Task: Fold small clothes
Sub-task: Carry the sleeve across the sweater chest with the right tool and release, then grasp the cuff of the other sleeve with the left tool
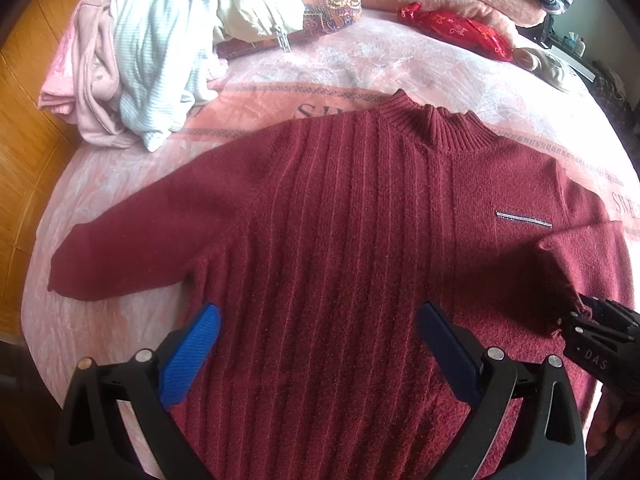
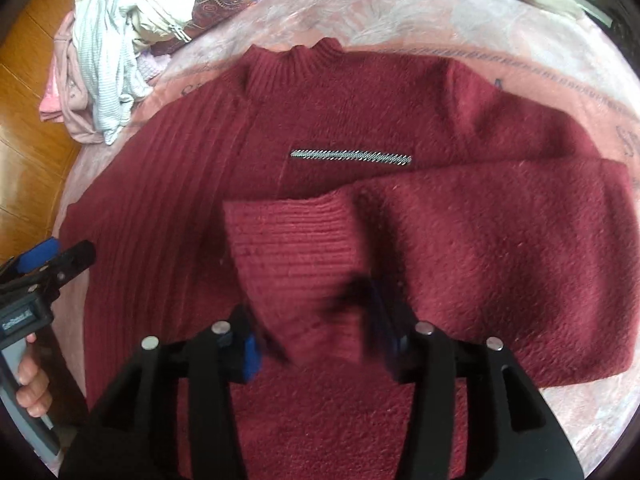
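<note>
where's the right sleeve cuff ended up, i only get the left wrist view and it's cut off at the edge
Observer: The right wrist view shows the ribbed cuff between the right tongs, over the sweater chest.
Operator: clamped on it?
Observer: They look parted, though blurred; the pads stand clear of the cuff.
Operator: and the rest of the sleeve
Observer: The sleeve lies folded across the body, just below the silver stripe.
</note>
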Demonstrator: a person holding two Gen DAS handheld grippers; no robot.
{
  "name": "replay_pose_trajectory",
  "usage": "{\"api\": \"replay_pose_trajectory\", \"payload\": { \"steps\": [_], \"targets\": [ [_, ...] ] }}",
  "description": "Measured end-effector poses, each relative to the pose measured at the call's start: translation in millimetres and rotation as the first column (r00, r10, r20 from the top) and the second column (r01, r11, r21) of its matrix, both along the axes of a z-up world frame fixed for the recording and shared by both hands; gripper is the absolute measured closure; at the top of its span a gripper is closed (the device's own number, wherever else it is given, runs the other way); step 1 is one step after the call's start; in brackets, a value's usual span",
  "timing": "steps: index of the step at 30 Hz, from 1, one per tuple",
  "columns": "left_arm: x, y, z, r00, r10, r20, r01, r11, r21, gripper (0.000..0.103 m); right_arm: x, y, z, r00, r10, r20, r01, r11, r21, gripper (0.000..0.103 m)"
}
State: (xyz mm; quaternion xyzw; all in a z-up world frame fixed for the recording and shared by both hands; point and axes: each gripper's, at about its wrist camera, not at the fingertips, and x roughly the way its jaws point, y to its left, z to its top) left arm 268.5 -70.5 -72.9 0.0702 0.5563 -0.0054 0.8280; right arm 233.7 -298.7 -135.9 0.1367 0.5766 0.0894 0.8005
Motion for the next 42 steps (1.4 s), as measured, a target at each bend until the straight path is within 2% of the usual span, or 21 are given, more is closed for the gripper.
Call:
{"api": "replay_pose_trajectory", "payload": {
  "steps": [1,4,9,15,21,24,26,28,29,30,33,37,42],
  "targets": [
    [0,-4,-1,1.0,-0.007,-0.003,0.007,1.0,-0.005,0.004,-5,-2,5,1.0,0.001,0.002,-0.001,1.0,0.022,0.052],
    [-1,-19,-6,0.999,-0.033,-0.019,0.033,0.999,-0.024,0.004,-27,-15,26,0.998,-0.011,0.058,0.009,0.999,0.041,0.048],
    [-3,-57,-22,0.991,-0.102,-0.086,0.092,0.989,-0.118,0.004,-65,-52,49,0.991,-0.073,0.109,0.076,0.997,-0.025,0.047],
    [-6,-99,-53,0.964,-0.155,-0.218,0.098,0.963,-0.251,0.004,-105,-87,43,0.985,-0.131,0.112,0.136,0.99,-0.04,0.047],
    [-6,-124,-75,0.944,-0.159,-0.289,0.054,0.939,-0.34,0.006,-124,-95,36,0.983,-0.132,0.125,0.141,0.988,-0.066,0.047],
    [-6,-132,-76,0.949,-0.145,-0.281,0.047,0.944,-0.327,0.023,-126,-95,31,0.983,-0.135,0.126,0.147,0.985,-0.089,0.047],
    [-6,-137,-72,0.952,-0.153,-0.267,0.058,0.942,-0.332,0.052,-127,-98,27,0.982,-0.145,0.12,0.156,0.984,-0.086,0.047],
    [-6,-138,-68,0.957,-0.135,-0.258,0.04,0.939,-0.342,0.065,-128,-100,24,0.981,-0.158,0.114,0.167,0.983,-0.078,0.047],
    [-6,-136,-65,0.959,-0.131,-0.253,0.033,0.934,-0.357,0.076,-129,-101,22,0.98,-0.164,0.111,0.173,0.982,-0.075,0.047],
    [-6,-136,-62,0.959,-0.133,-0.249,0.029,0.924,-0.38,0.081,-130,-103,21,0.98,-0.169,0.109,0.178,0.981,-0.072,0.047],
    [-7,-125,-45,0.967,-0.128,-0.218,0.026,0.907,-0.419,0.085,-131,-104,17,0.978,-0.18,0.103,0.187,0.98,-0.07,0.047],
    [-10,-111,-12,0.985,-0.124,-0.122,0.057,0.894,-0.445,0.086,-130,-104,16,0.977,-0.19,0.099,0.197,0.978,-0.073,0.047],
    [-4,-94,30,0.995,-0.101,0.017,0.1,0.918,-0.384,0.087,-127,-101,19,0.977,-0.184,0.105,0.193,0.978,-0.082,0.047]
  ]
}}
